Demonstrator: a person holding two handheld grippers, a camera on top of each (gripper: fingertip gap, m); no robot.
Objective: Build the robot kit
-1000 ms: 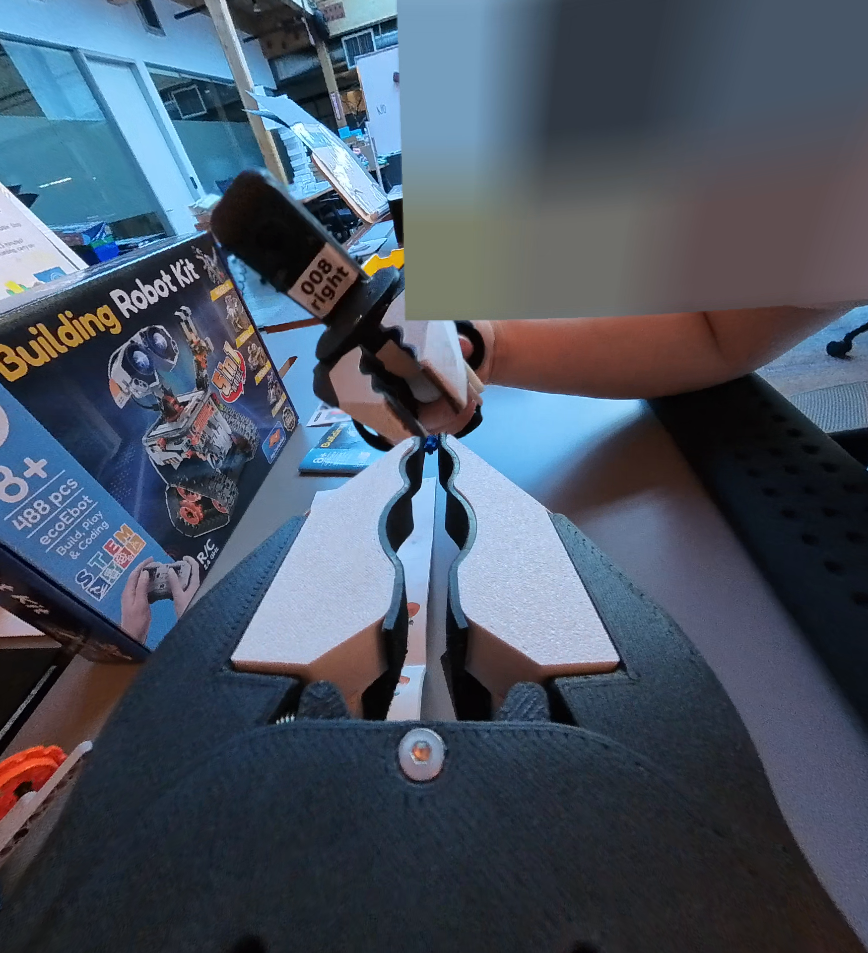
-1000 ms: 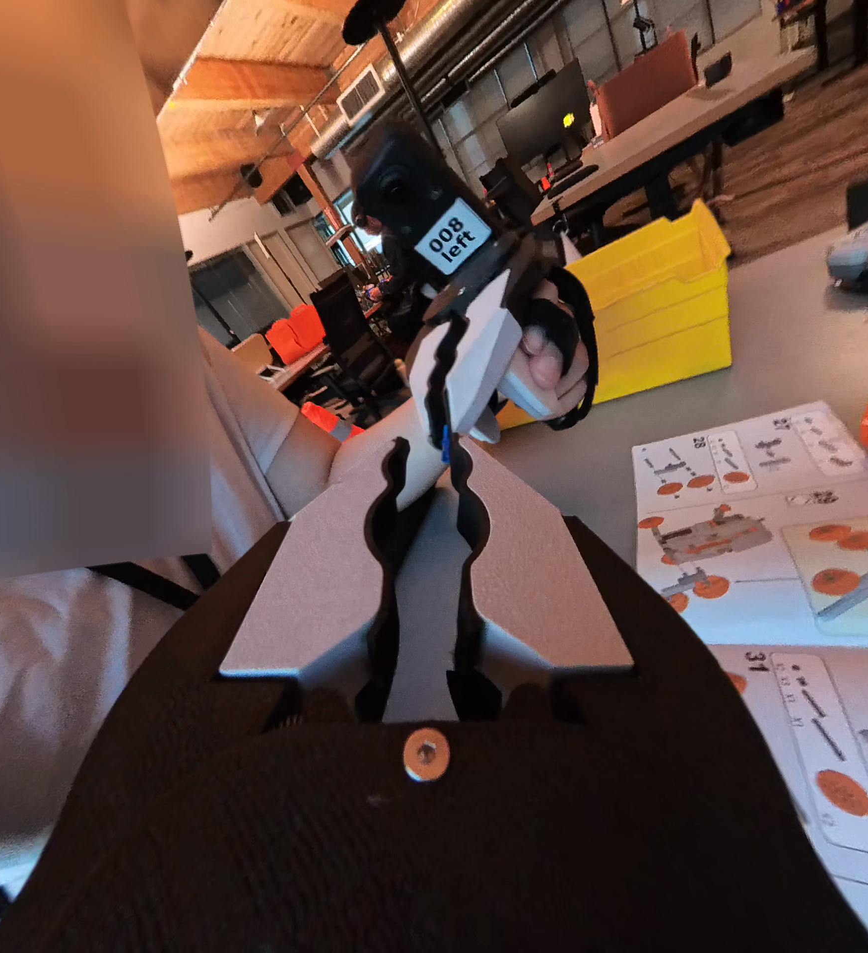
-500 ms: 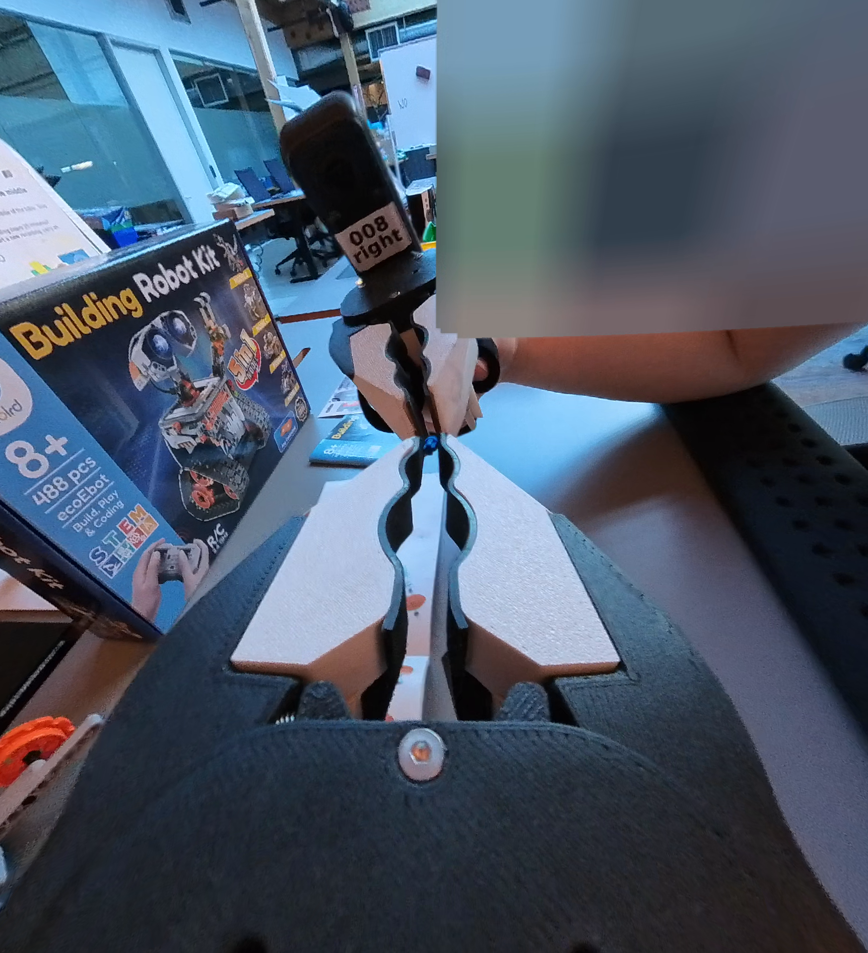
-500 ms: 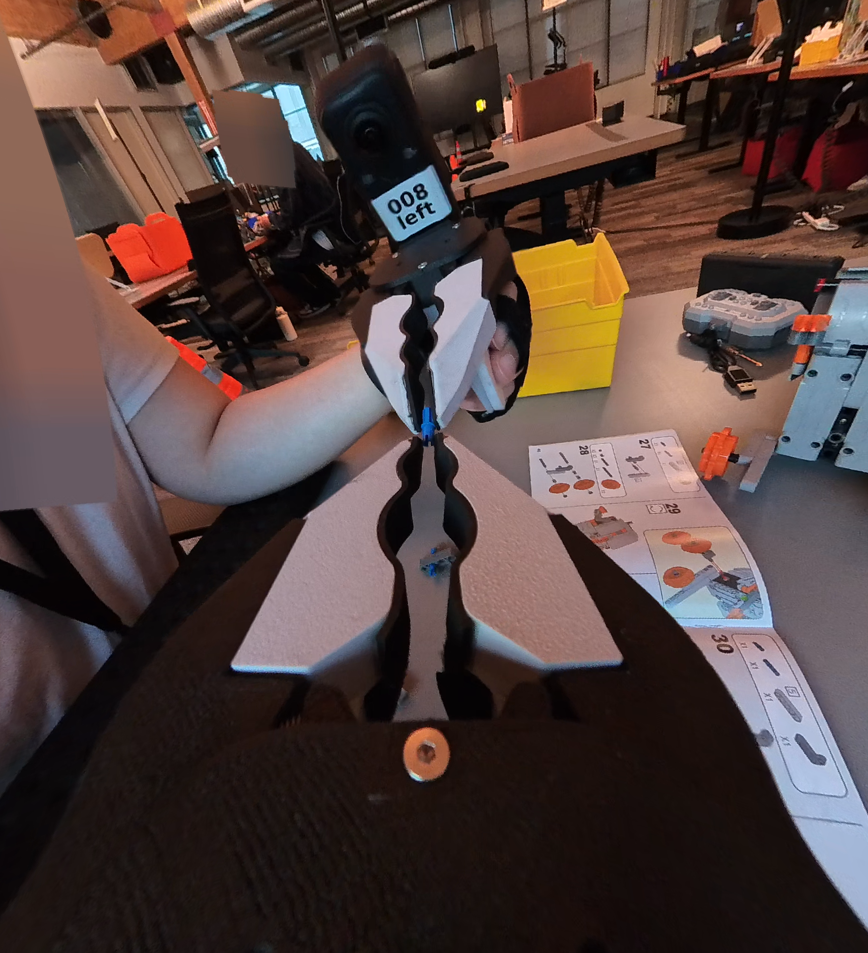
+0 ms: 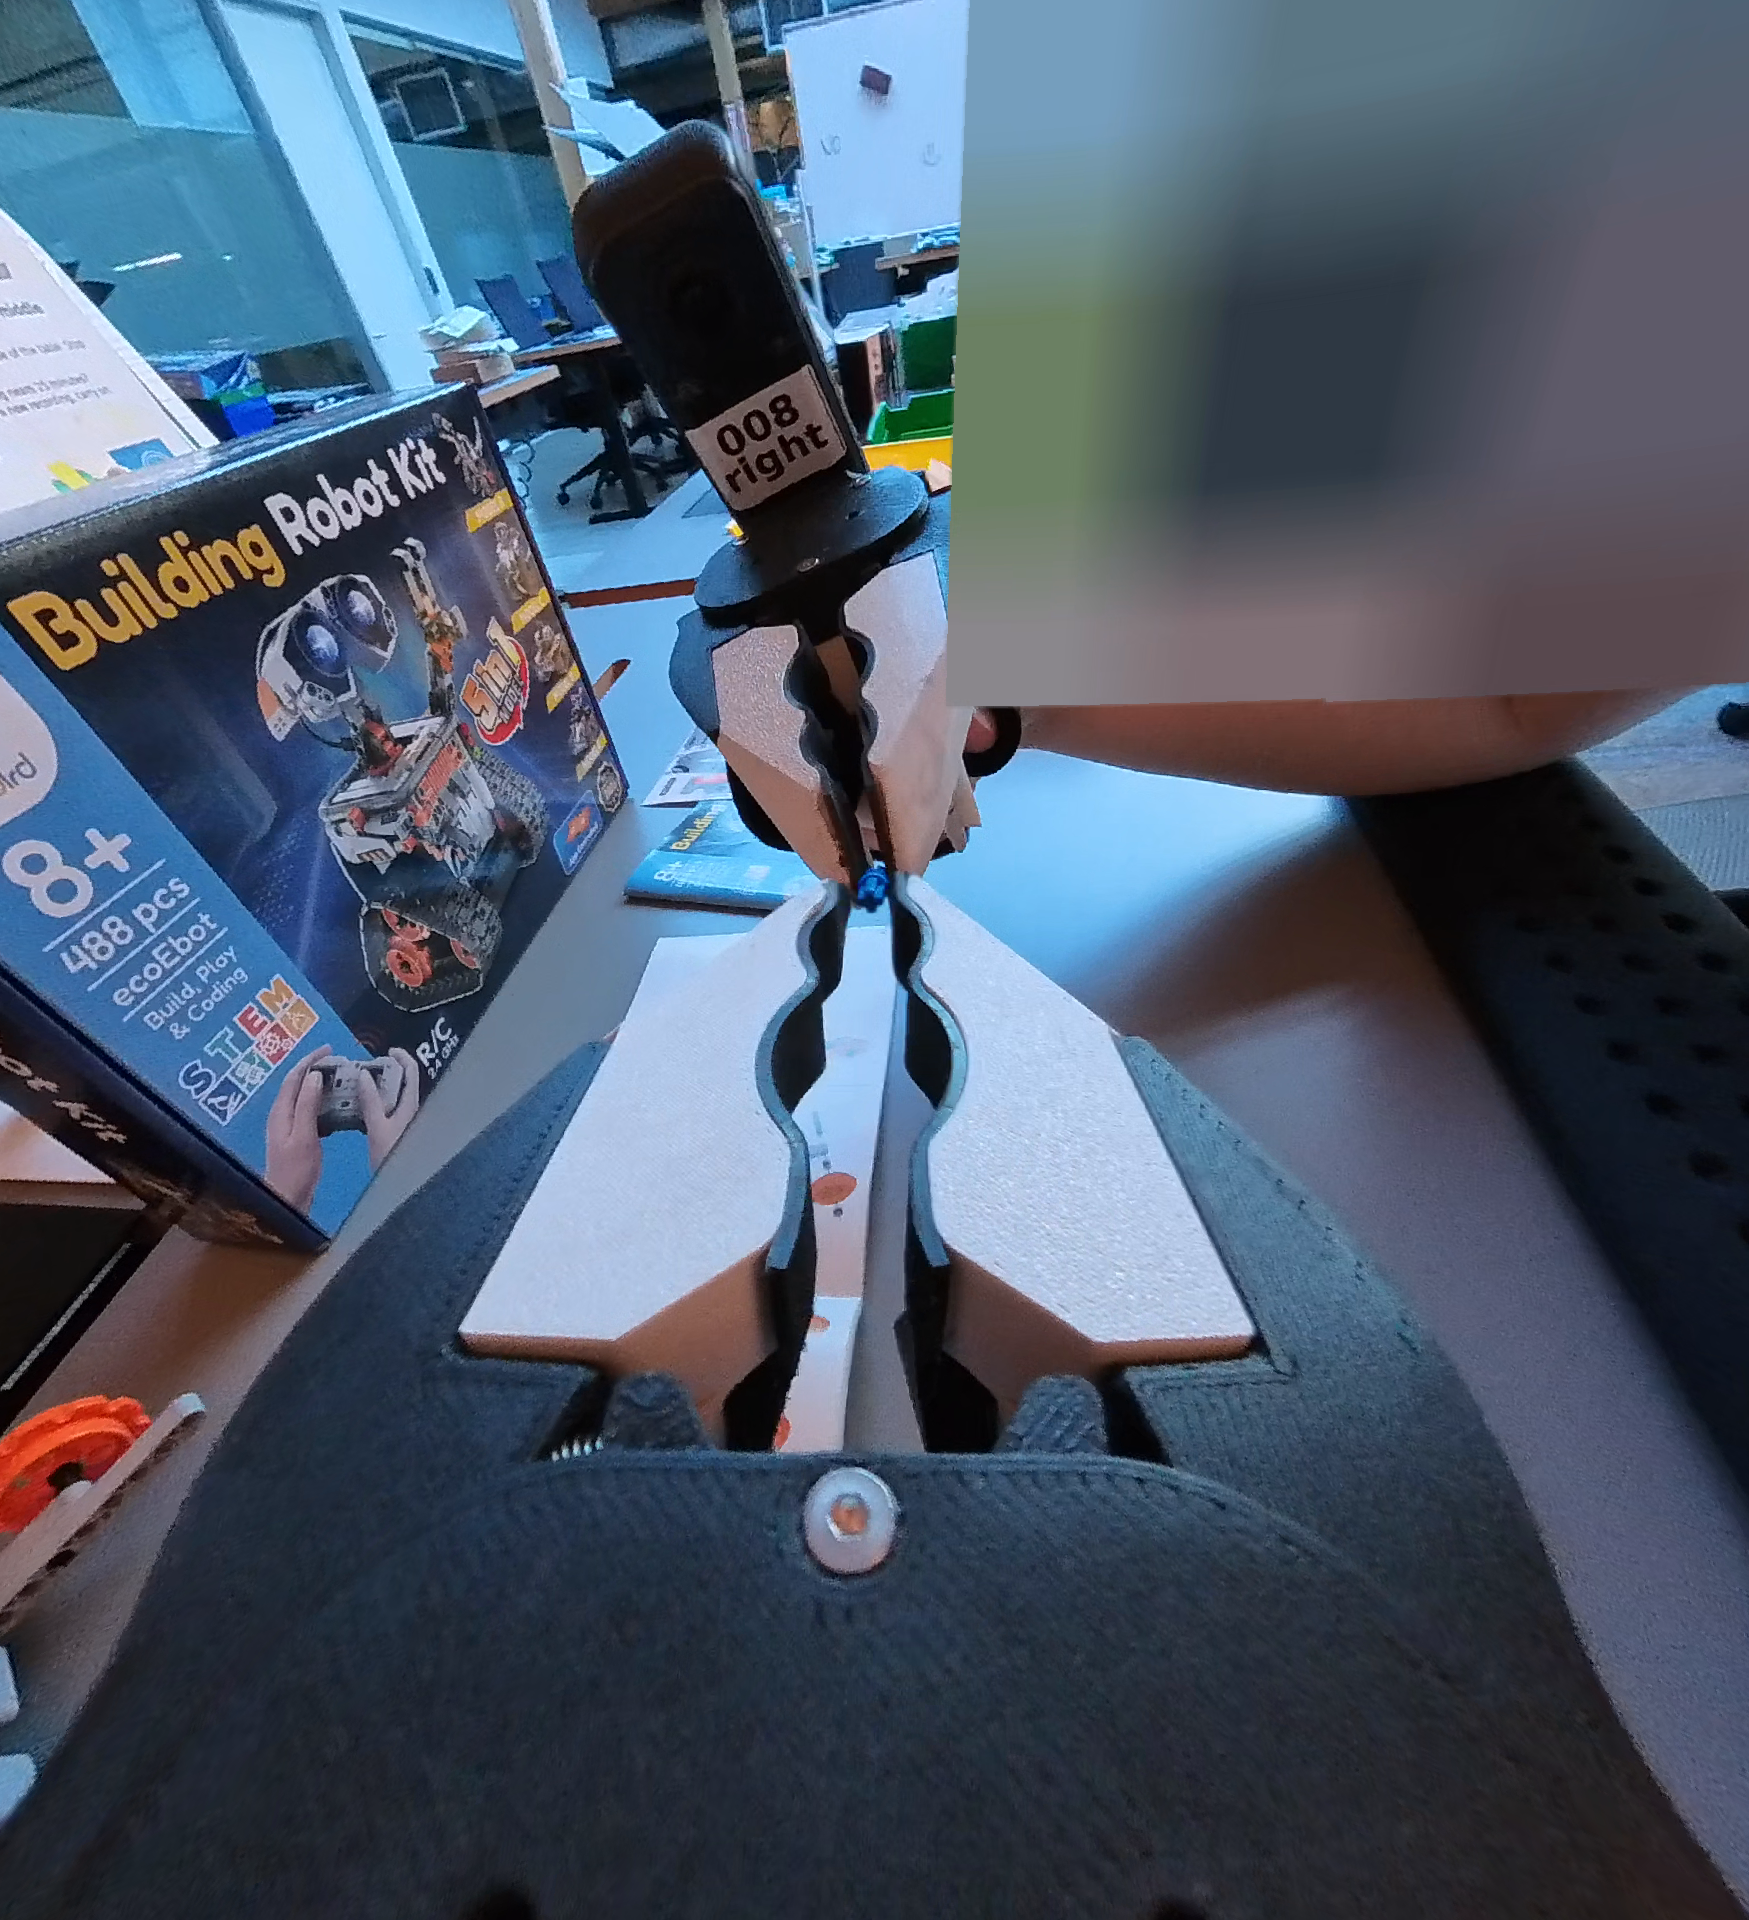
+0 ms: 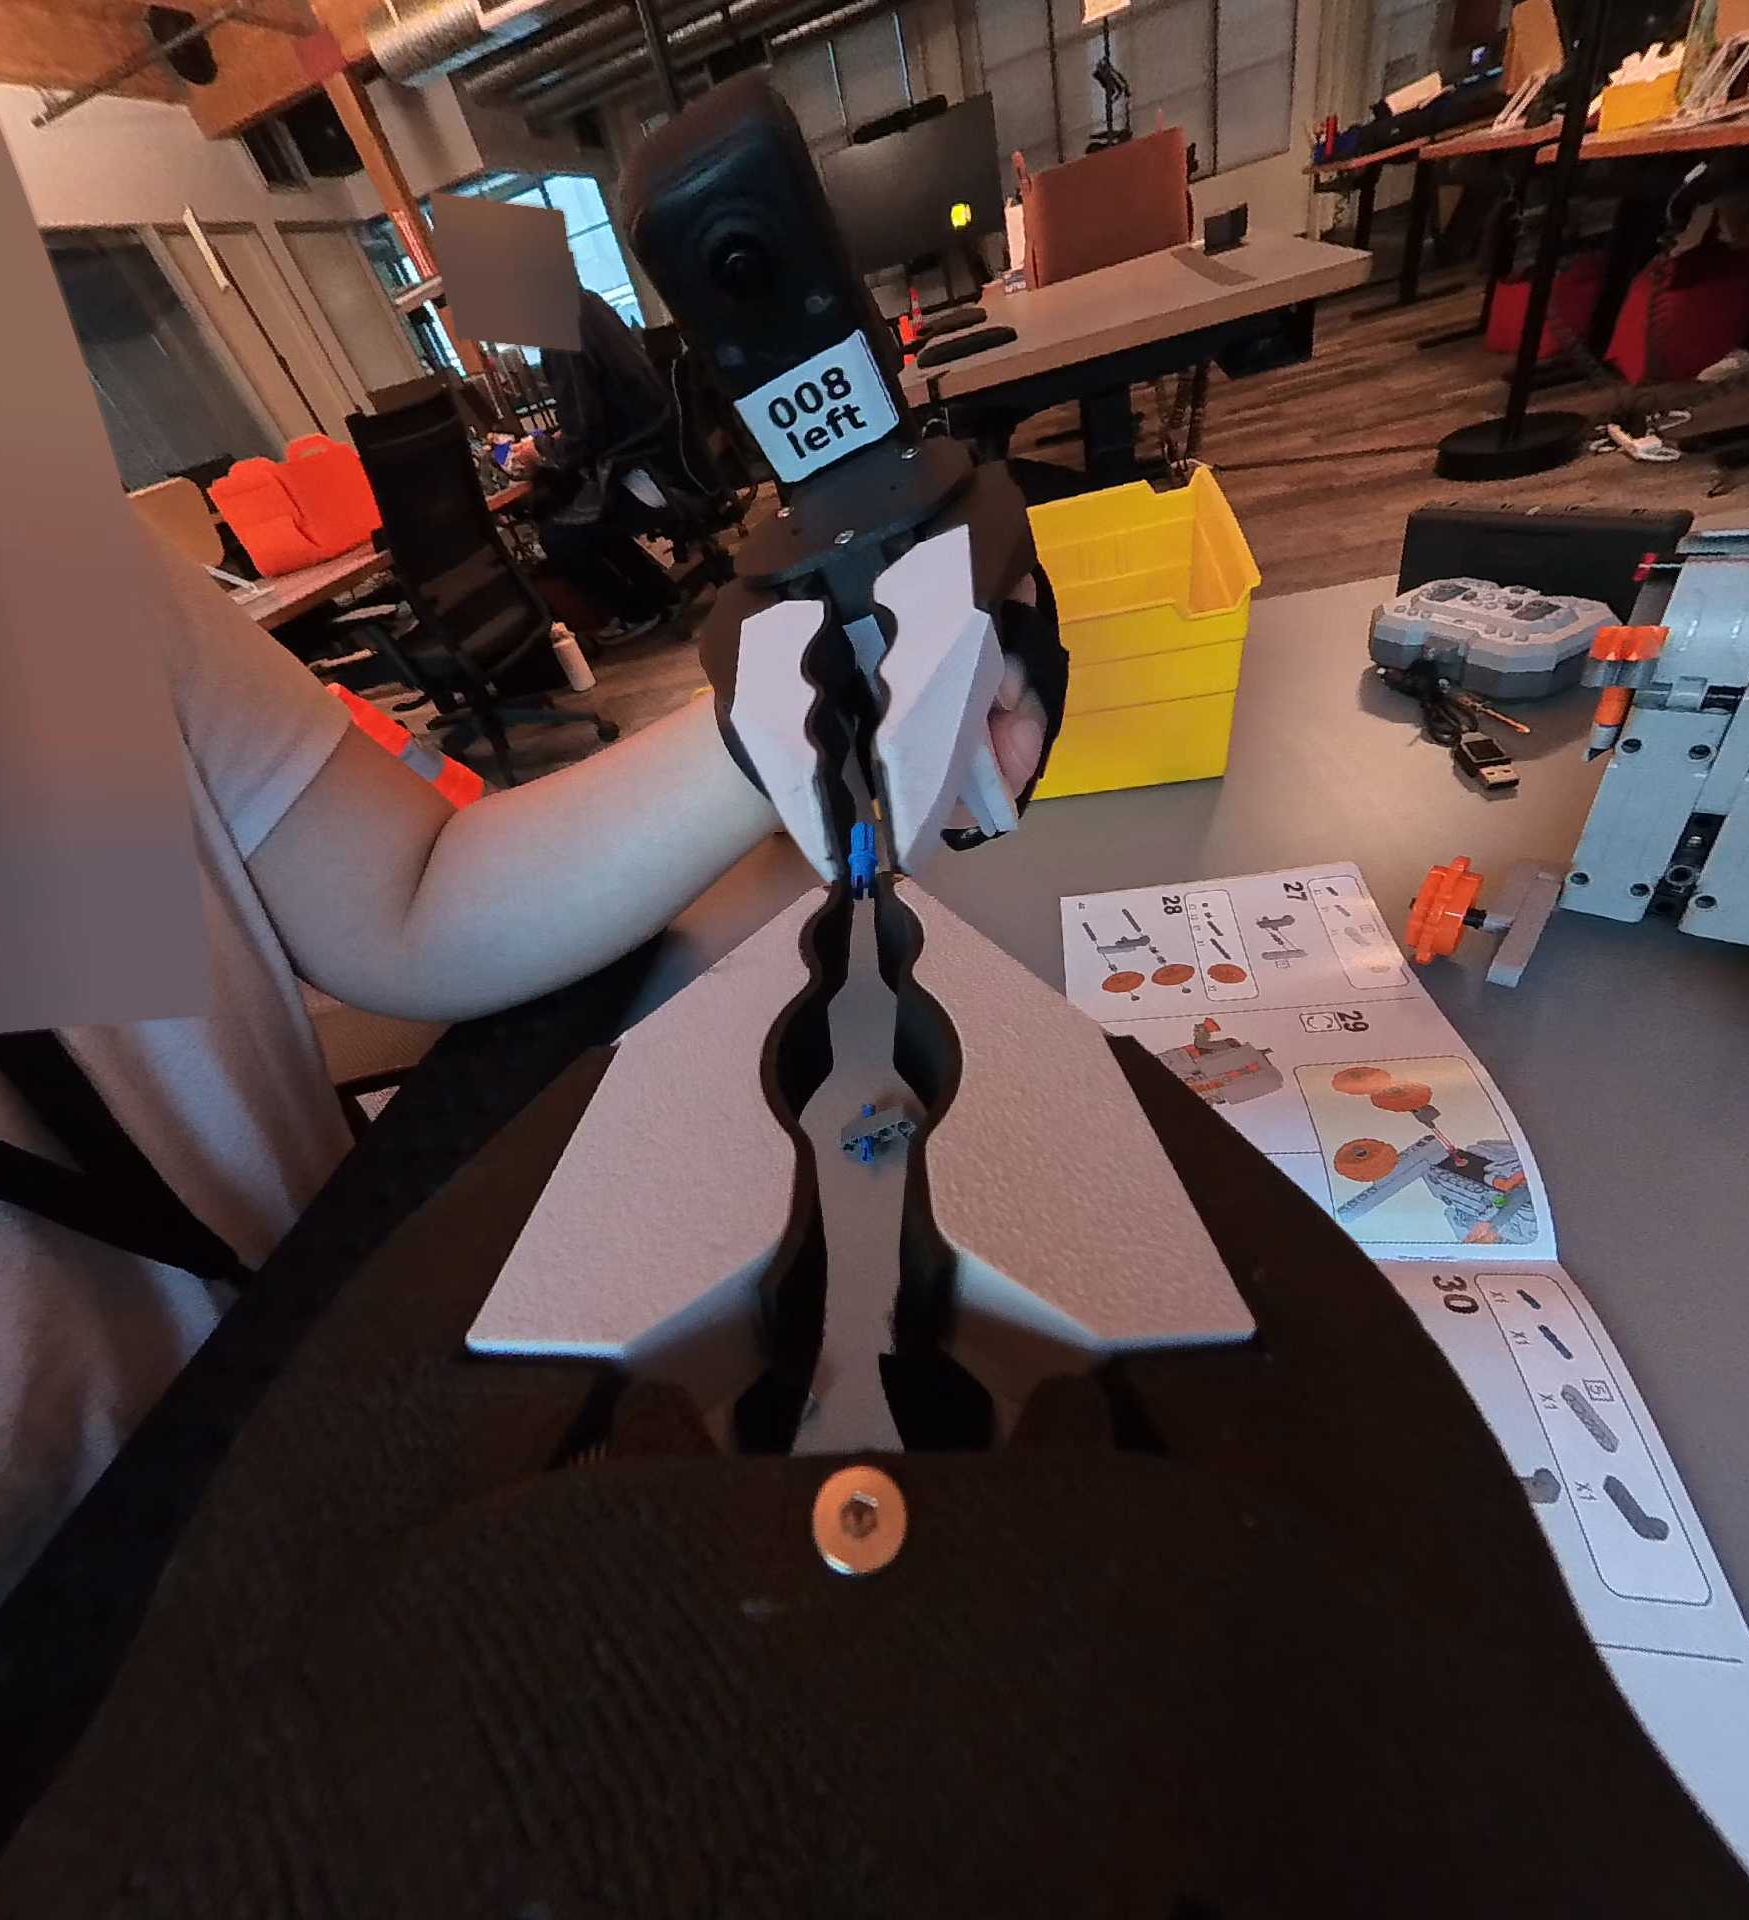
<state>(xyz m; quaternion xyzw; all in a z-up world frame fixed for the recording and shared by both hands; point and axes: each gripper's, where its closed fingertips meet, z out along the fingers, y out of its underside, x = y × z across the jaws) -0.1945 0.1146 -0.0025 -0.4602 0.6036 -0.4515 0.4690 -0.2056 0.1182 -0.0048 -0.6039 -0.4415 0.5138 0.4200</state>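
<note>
left gripper (image 5: 868,896): tips meet the right gripper (image 6: 857,888) tip to tip, both closed on one small blue pin (image 6: 859,860).
table (image 6: 1628,1122): grey; open instruction booklet (image 6: 1369,1122) at 3 o'clock, grey brick assembly (image 6: 1722,769) at 2.
kit box (image 5: 226,810): at 9 o'clock, left view.
yellow bin (image 6: 1140,634): at 1 o'clock.
room: open office, desks, chairs.

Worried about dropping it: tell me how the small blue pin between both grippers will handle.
The blue pin looks like stiff plastic, likely light given its tiny size. Pinched only at the tips of the left gripper and right gripper, it may slip or pop out.
</note>
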